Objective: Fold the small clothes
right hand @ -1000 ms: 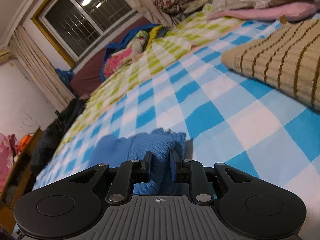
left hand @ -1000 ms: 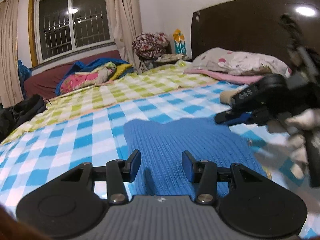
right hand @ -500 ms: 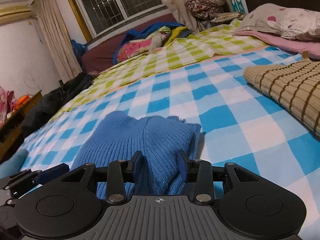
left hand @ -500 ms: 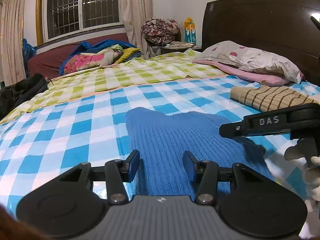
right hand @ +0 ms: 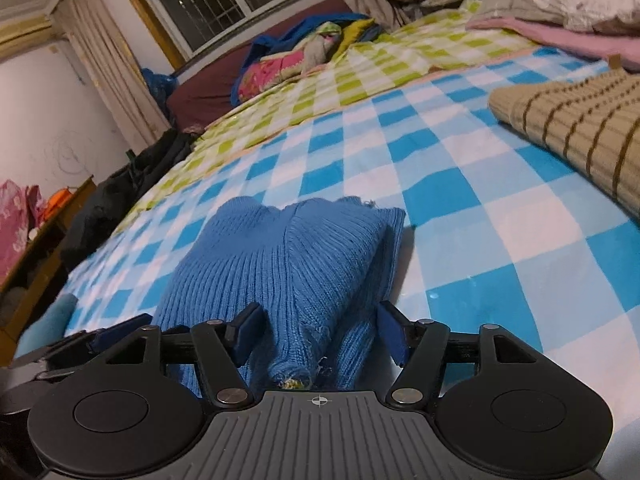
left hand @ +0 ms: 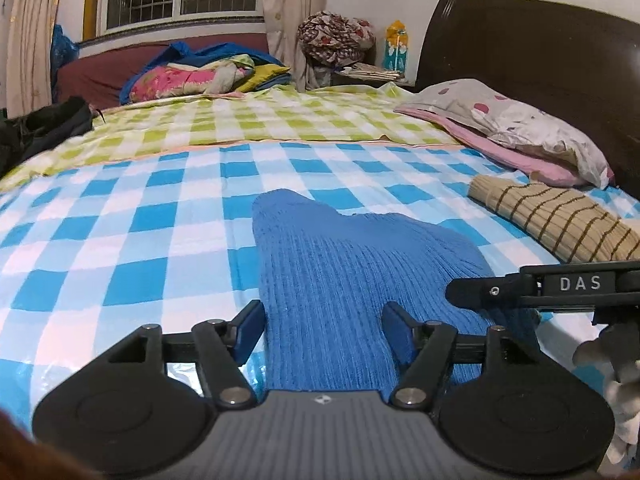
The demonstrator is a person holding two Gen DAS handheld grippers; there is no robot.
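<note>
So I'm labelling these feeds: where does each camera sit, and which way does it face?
Left wrist: on the left gripper, jaws opening, looking along the bed towards the window; the right gripper shows at right.
Right wrist: on the right gripper, jaws opening, facing the same way.
Shared: blue knit garment between each gripper's fingers, striped beige knit, checked sheet.

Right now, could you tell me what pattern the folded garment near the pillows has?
Beige knit with thin brown stripes, clearest in the right wrist view.

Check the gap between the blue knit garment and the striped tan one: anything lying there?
Nothing: bare checked sheet separates blue knit garment and striped tan one, clearest in the right wrist view.
</note>
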